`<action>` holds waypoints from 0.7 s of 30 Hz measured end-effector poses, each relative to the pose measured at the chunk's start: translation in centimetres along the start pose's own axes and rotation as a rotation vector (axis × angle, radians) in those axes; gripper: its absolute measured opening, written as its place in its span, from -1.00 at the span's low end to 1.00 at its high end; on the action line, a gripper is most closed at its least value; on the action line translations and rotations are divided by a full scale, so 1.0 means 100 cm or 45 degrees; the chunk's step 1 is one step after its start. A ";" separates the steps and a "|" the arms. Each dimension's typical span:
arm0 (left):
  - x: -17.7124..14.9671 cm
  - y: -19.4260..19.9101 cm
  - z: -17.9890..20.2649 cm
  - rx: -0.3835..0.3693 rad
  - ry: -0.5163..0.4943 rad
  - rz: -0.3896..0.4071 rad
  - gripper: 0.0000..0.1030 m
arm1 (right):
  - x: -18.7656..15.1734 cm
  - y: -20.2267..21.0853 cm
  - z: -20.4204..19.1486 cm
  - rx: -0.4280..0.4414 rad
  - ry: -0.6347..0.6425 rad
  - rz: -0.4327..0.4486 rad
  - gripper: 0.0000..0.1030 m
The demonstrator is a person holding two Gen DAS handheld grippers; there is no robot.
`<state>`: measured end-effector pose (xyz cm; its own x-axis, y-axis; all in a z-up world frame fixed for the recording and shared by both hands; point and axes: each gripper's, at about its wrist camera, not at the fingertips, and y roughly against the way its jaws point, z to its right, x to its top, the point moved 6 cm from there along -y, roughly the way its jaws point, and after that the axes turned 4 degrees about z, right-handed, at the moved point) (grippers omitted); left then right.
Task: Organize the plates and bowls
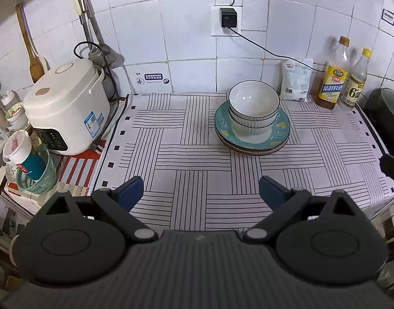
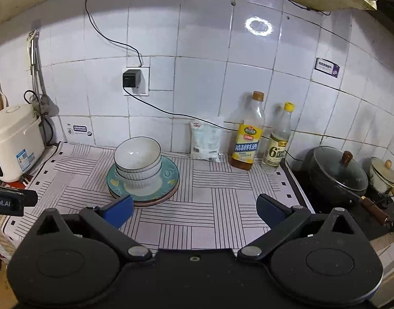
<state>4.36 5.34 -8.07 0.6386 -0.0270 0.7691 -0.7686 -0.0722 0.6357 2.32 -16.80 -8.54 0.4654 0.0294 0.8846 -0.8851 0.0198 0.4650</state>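
Jaws apart; bowls (image 1: 253,108) nested on plates (image 1: 281,126).

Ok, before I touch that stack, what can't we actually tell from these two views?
- Plate count: under the teal plate only thin rims show in both views; the white bowls cover the middle.
- Bowl count: nested walls overlap, so two or three, cannot tell.
- Bottle label print: too small to read.
- Pot contents: hidden by its lid; cut off at the left wrist view's right edge.
- Left gripper and right gripper: jaws apart, empty.
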 end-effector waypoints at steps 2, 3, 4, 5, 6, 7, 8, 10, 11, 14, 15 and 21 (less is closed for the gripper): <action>-0.002 -0.001 0.001 -0.002 0.002 0.005 0.89 | -0.003 -0.001 0.003 -0.003 -0.014 -0.005 1.00; -0.003 -0.001 0.002 0.000 0.000 0.009 0.89 | -0.004 -0.001 0.005 -0.006 -0.020 -0.007 1.00; -0.003 -0.001 0.002 0.001 0.000 0.011 0.89 | -0.005 0.000 0.006 -0.009 -0.026 -0.008 1.00; -0.004 -0.001 0.003 0.002 -0.004 0.014 0.89 | -0.006 0.000 0.007 -0.007 -0.032 -0.007 1.00; -0.005 -0.001 0.004 0.002 -0.006 0.016 0.89 | -0.007 0.000 0.009 0.002 -0.041 -0.007 1.00; -0.005 -0.001 0.004 0.002 -0.005 0.019 0.89 | -0.008 0.001 0.009 0.011 -0.045 -0.007 1.00; -0.005 -0.001 0.005 0.001 -0.004 0.022 0.89 | -0.008 0.001 0.009 0.018 -0.044 -0.007 1.00; -0.006 -0.001 0.005 -0.003 0.006 0.034 0.89 | -0.010 0.003 0.009 0.021 -0.031 0.004 1.00; -0.006 -0.001 0.005 -0.007 0.011 0.039 0.89 | -0.011 0.003 0.008 0.022 -0.022 0.009 1.00; -0.006 0.000 0.006 -0.010 0.024 0.052 0.89 | -0.013 0.003 0.007 0.025 -0.015 0.014 1.00; -0.005 0.000 0.006 -0.007 0.026 0.058 0.89 | -0.013 0.003 0.007 0.027 -0.020 0.013 1.00; -0.004 -0.003 0.006 0.004 0.036 0.056 0.89 | -0.013 -0.001 0.009 0.028 -0.026 0.000 1.00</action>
<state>4.37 4.78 -8.66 0.6027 -0.0023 0.7979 -0.7958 -0.0747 0.6009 1.79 -17.70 -9.71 0.4657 0.0094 0.8849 -0.8849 -0.0025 0.4657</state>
